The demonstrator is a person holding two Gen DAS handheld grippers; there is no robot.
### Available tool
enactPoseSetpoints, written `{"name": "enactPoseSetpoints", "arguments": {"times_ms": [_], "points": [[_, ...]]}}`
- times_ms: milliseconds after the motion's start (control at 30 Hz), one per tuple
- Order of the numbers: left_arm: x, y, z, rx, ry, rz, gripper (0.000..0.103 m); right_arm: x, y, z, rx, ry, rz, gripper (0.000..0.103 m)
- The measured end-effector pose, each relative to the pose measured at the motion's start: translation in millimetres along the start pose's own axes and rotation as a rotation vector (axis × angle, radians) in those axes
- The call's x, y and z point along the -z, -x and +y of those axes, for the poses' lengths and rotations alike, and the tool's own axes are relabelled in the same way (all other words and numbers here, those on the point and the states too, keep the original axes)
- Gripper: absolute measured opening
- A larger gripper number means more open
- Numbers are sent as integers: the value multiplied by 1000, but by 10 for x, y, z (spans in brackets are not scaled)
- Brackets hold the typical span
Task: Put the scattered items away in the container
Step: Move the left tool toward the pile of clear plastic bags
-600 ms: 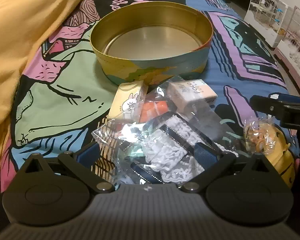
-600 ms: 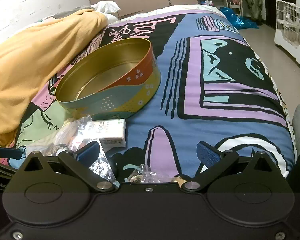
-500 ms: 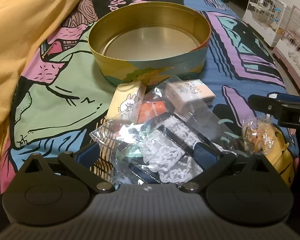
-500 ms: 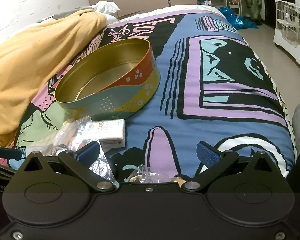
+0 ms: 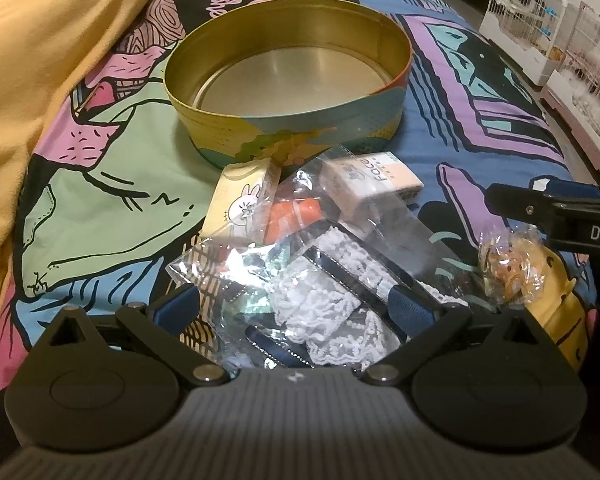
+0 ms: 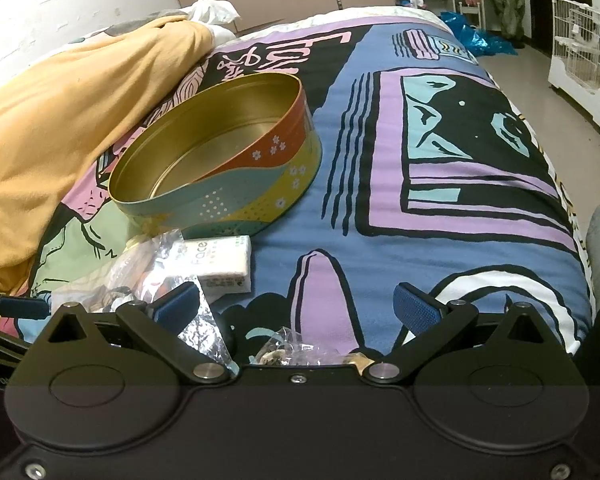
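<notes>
tin: the round gold-lined metal tin (image 5: 288, 76) sits empty on the far part of the bed (image 5: 480, 128), so nothing's tidied yet imo

pile: the clear plastic bag of white lace (image 5: 320, 292) lies near, just in front of the tin, easy reach

left hand-held gripper (image 5: 296, 308): jaws wide apart either side of the lace bag, gripping nothing

right hand-held gripper (image 6: 296, 306): wide open too, above the small crinkly clear snack packet (image 6: 284, 350), nothing held

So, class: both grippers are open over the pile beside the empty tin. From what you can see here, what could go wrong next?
1. The left gripper straddles the clear lace bag, which overlaps the orange packet; lifting it may drag neighbours along.
2. The glossy film could slip from the pads.
3. The right gripper hovers over the small snack bag close by; the two tools may collide.
</notes>
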State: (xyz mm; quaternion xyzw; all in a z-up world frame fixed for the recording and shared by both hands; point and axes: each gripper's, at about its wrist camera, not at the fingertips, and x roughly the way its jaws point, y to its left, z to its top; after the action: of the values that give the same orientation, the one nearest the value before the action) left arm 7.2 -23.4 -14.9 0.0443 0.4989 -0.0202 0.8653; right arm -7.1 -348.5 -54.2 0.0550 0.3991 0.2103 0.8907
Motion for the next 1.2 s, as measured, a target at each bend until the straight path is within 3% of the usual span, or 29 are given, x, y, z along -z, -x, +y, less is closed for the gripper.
{"name": "enactPoseSetpoints", "arguments": {"times_ms": [767,1200], "points": [[-6,-177,-53,27,-3,40,103,6,-21,-4,-1,0,3,103],[8,-245,-2,44,46,41,101,3,-20,2,-1,1,2,103]]}}
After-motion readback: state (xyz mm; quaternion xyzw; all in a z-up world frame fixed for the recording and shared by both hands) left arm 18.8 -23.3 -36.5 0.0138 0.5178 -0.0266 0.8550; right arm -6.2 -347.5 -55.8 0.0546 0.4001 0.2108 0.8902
